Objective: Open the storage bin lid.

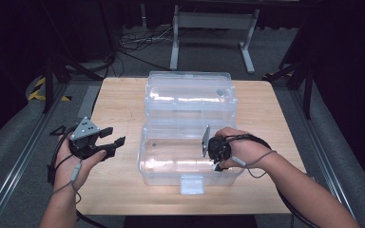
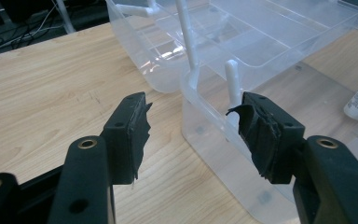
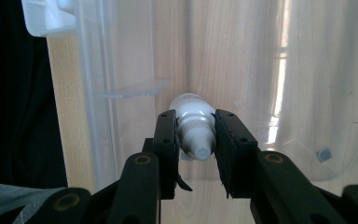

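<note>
Where the person's forearms enter at the near edge of the desk [image 1: 119,190], pale wood-grain laminate with a matt finish, each hand carries a black gripper; left gripper [image 1: 107,142] is held above the desk's near-left area, grey three-cornered plate on top, its fingers [image 2: 133,135] standing apart with nothing between them, their black pads ragged and torn at the edges; it points toward the left end of the box and stays clear of it. Right gripper [image 3: 196,140] sits just beyond, over the near half of the clear plastic box [image 1: 145,161]; its fingers are closed on a small white bottle [image 3: 193,123], round-bodied with a ribbed collar and a tapered nozzle tip facing the camera; pads press the collar from both sides; bottle is held inside the open near compartment, wood grain showing through the transparent floor beneath it. Box is thin, glossy, see-through, with rounded corners and a small frosted latch tab [image 1: 191,184] at the middle of its front wall; slim white posts rise at its left end in the left gripper view. Farther back, the hinged lid half [image 1: 187,95] lies open, equally clear, shallow and ridged. Beyond the desk: grey carpeted floor, loose black cables, a white metal frame [image 1: 214,28].
</note>
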